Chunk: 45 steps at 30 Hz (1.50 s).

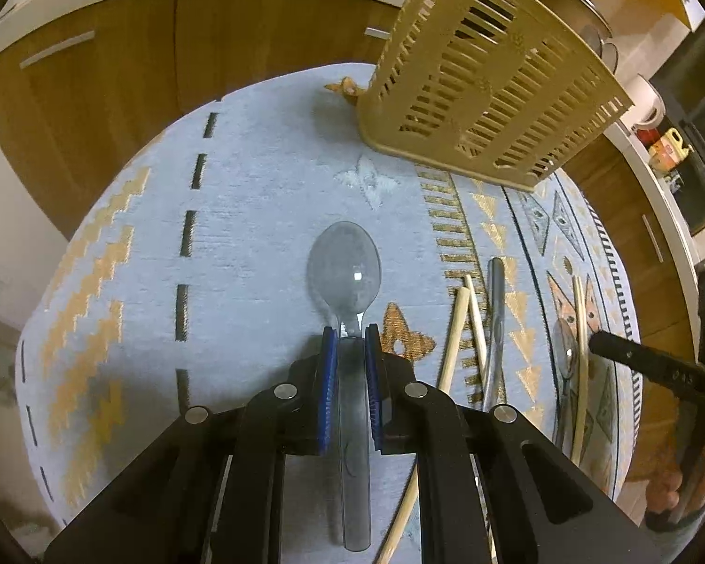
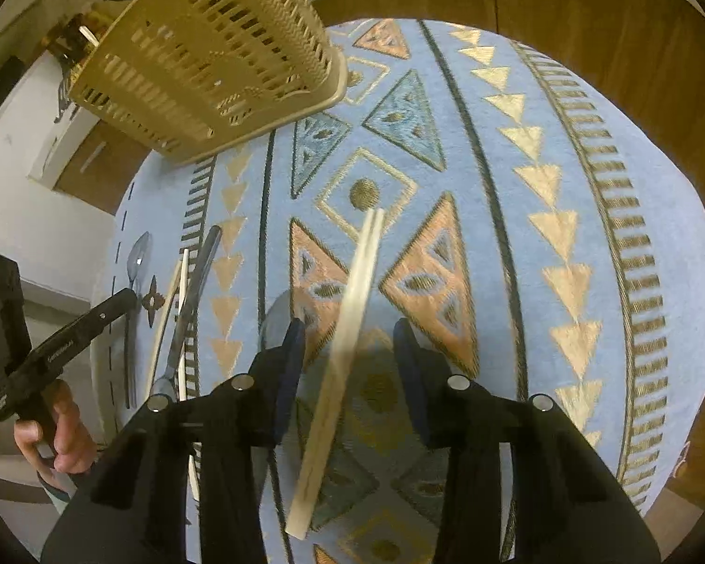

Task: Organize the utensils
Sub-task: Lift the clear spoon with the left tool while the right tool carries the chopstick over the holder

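Left claw (image 1: 351, 336) clamped narrow on the neck of a clear grey plastic spoon (image 1: 344, 268), blue pads (image 1: 328, 390) pressed against its handle, bowl jutting forward above the pale blue patterned cloth (image 1: 258, 197) covering the desk. Right claw (image 2: 348, 333) partly spread, a pale wooden chopstick (image 2: 348, 329) lying lengthwise between its fingers (image 2: 291, 357) and touching neither pad; a second clear spoon (image 2: 277, 315) lies partly under the left finger, blurred.

In the left wrist view, to the right of the held spoon: two more chopsticks (image 1: 465, 329) crossing near their far ends, a grey utensil handle (image 1: 496, 310) just beside them, then another chopstick (image 1: 583, 352) beside a clear spoon (image 1: 565, 352).

Beige slotted utensil basket (image 1: 493, 80) standing at the far edge of the cloth, well apart from both claws. Wooden cabinet doors (image 1: 117, 94) with metal handles behind.

Seen from the right wrist, a hand (image 2: 66, 432) gripping the black left tool (image 2: 56, 343); white lettering printed on that tool, too small and blurred to read.
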Tool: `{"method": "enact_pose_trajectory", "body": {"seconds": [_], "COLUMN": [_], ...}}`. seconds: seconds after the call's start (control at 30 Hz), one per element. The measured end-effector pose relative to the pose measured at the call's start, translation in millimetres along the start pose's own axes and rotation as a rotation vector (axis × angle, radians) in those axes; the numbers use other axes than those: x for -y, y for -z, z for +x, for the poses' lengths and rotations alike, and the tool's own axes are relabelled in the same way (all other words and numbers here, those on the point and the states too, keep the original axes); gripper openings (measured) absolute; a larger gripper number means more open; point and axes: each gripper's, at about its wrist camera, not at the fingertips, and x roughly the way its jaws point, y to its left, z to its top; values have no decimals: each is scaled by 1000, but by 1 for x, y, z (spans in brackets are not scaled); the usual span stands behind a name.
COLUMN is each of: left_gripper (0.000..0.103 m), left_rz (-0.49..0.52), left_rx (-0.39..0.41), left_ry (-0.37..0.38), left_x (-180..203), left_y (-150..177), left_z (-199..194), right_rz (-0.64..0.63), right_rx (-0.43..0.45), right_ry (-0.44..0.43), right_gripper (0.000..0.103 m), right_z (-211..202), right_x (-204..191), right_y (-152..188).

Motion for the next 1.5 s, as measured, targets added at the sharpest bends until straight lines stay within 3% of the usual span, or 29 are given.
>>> {"method": "enact_pose_trajectory", "body": {"seconds": [0.23, 0.33, 0.4, 0.53, 0.77, 1.13, 1.5], "left_gripper": [10, 10, 10, 10, 10, 10, 10], "left_rz": [21, 26, 36, 41, 51, 129, 165], "left_rx": [22, 28, 38, 55, 128, 331, 573], "left_ry": [39, 55, 57, 65, 91, 109, 114], "left_x": [1, 2, 4, 4, 4, 38, 69], "left_y": [-2, -3, -3, -6, -7, -5, -14], "left_z": [-4, -3, -4, -7, -28, -78, -132], "right_rz": [-95, -172, -214, -251, -228, -320, -315], "right_rx": [-106, -122, -123, -115, -60, 243, 455], "right_ry": [188, 315, 331, 349, 215, 74, -70], "right_gripper": [35, 27, 14, 12, 10, 10, 10], "right_z": [16, 25, 28, 32, 10, -64, -117], "right_x": [-32, -50, -60, -69, -60, -54, -62], "right_y": [-20, -19, -17, -14, -1, 48, 33]}}
